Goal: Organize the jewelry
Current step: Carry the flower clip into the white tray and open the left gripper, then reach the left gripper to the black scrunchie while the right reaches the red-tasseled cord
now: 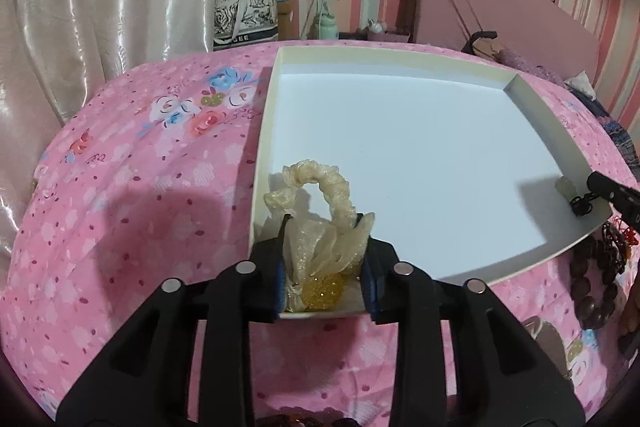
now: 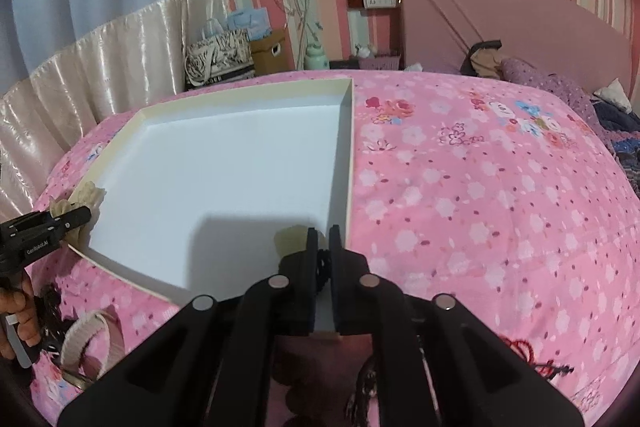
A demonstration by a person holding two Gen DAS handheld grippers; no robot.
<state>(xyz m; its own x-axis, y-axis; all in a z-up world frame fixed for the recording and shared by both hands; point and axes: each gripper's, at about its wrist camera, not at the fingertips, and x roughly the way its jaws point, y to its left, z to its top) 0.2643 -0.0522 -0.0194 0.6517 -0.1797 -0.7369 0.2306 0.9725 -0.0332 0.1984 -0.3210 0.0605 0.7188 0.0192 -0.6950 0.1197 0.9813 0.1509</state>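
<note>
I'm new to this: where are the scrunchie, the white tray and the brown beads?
scrunchie (image 1: 338, 187): left wrist view, on its ruffled loop.
tray (image 1: 528, 107): left wrist view, on its right wall.
beads (image 1: 596, 291): left wrist view, on the strand's middle.

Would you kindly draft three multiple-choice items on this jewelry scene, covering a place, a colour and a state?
1. Where does the cream scrunchie lie?
A. on the bedspread
B. in the white tray's near left corner
C. on the headboard

2. What colour is the bead bracelet beside the tray?
A. dark brown
B. green
C. silver

3. How is the right gripper?
A. wide open
B. out of view
C. closed on a black cord

Answers:
1 B, it sits inside the white tray between the left gripper's fingers.
2 A, its beads look dark brown on the pink bedspread.
3 C, the fingers pinch the black cord of a pale pendant.
</note>
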